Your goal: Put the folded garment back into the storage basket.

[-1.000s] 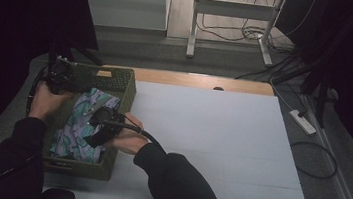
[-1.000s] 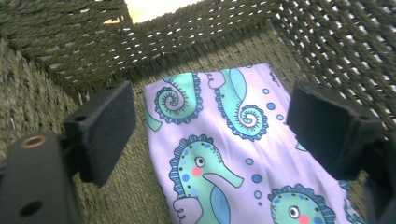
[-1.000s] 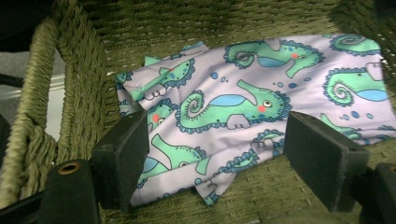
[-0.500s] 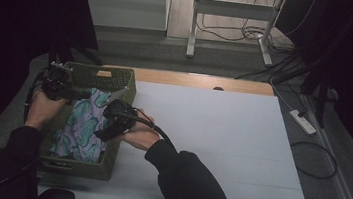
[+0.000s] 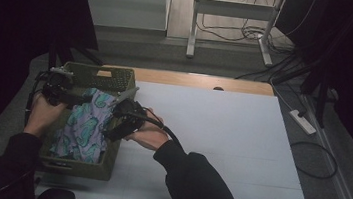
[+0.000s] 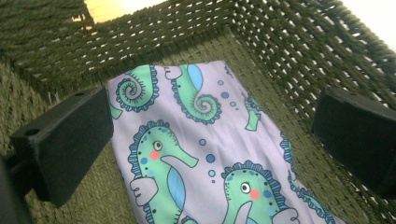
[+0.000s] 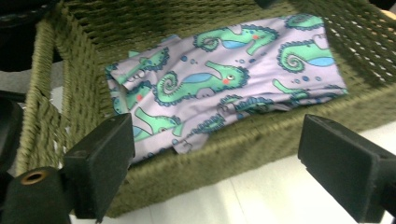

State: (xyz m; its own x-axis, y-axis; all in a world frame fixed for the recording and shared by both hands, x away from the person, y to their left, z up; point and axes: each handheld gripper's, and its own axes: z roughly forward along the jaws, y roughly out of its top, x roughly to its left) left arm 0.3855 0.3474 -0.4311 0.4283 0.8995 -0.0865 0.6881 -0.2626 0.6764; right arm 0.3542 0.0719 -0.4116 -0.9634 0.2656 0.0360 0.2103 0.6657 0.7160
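So since the earlier frame both hands have slid up the picture along the basket, and the right claw (image 5: 121, 118) has backed off from the middle of the cloth to the basket's right rim. Its jaws have just been opening, with nothing between them. The left claw's (image 5: 66, 96) jaws opened all the way too and are empty.

The cloth (image 5: 83, 124) is the lilac one with green seahorses. It's lying folded inside the woven basket (image 5: 81, 169) at the left side of the high view, resting on the basket floor, with its long axis running up and down the picture, same as the basket's. In the left gripper view the cloth (image 6: 201, 154) sits right below and between the wide-open jaws, its far edge near the basket's back corner. In the right gripper view the cloth (image 7: 219, 84) is beyond the basket wall (image 7: 224, 154), and the jaws are out over the white desk (image 7: 261, 200) on the near side of that wall.

So my read: the cloth looks dropped off and let go. If it needs more fiddling, the left claw is the closer one, sitting over the cloth's upper end, while the right would have to come back over the rim first. The white desk (image 5: 219, 144) to the right of the basket is bare.
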